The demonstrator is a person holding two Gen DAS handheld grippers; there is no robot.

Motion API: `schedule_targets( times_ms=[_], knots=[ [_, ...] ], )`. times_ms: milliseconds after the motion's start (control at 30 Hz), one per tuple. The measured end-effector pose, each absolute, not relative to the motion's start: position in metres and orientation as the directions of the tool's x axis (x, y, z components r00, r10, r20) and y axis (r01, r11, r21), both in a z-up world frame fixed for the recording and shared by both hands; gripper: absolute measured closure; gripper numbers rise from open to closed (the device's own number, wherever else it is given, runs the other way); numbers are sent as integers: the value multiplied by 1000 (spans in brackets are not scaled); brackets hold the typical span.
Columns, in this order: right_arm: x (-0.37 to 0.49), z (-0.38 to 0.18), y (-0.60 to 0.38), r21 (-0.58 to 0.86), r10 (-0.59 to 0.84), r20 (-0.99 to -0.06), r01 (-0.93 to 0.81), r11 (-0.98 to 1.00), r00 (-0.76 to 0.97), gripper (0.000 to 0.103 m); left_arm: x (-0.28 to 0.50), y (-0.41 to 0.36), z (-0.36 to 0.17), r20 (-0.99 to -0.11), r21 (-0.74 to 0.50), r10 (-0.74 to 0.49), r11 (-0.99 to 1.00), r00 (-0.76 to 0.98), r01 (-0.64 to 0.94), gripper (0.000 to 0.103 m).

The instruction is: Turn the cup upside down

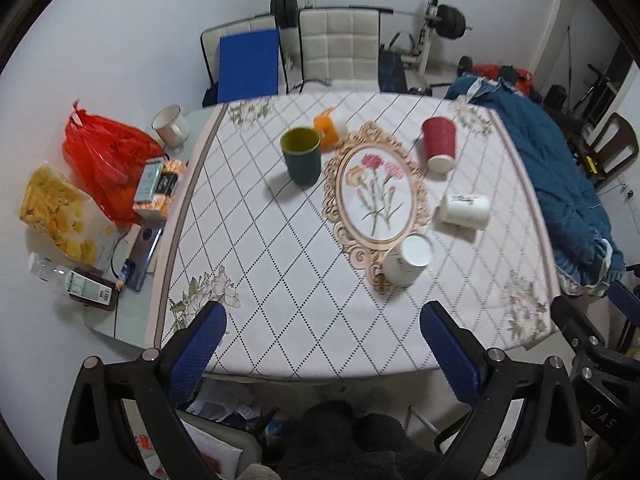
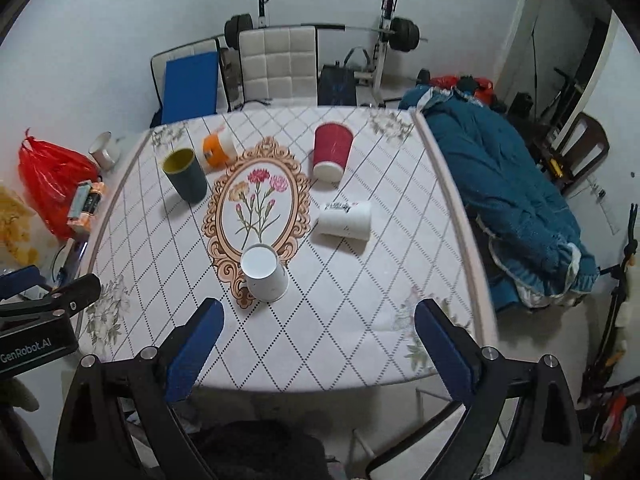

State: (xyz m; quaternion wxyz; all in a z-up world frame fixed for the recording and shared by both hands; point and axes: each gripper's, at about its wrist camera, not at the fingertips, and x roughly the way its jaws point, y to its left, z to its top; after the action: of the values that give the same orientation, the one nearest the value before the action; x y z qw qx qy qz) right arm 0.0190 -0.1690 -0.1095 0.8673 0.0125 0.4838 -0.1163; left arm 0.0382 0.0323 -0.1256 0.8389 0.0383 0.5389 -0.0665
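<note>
Overhead, both grippers hang above the near edge of a table covered by a white tablecloth (image 2: 352, 320) with a diamond grid and an oval floral medallion at its middle. The left gripper (image 1: 322, 334) has its blue-padded jaws spread wide with nothing between them, and the right gripper (image 2: 320, 330) is likewise wide apart and empty. Five cups sit on the cloth. A dark green cup with a yellow-green inside (image 2: 185, 175) stands upright, mouth up, to the left of the medallion, with an orange-and-white cup (image 2: 218, 148) lying on its side just behind it. A red ribbed paper cup (image 2: 332, 152) stands mouth down, its white base up, to the right of the medallion — well apart from the green one. A white printed paper cup (image 2: 345, 221) lies on its side nearer the right edge. A plain white paper cup (image 2: 265, 274) stands on the medallion's near end, apparently inverted, though the fisheye view makes that hard to confirm. Off the cloth at the left rest a red plastic bag (image 1: 102, 160) and a small white mug (image 1: 171, 125).
</note>
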Motion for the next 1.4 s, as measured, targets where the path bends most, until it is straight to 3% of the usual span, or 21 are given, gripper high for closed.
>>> schedule_targets(
  times_ms=[633,1400],
  knots=[
    [-84,-2,-168,-63,-150,-780,162,985,607,5,-49,30,-44,-851,-25,-73,995,521,100,4],
    [-103,23,-169,-68,-147,-765,148,987,627,5,-69,33,-26,-834,-2,-60,994,549,105,4]
  ],
)
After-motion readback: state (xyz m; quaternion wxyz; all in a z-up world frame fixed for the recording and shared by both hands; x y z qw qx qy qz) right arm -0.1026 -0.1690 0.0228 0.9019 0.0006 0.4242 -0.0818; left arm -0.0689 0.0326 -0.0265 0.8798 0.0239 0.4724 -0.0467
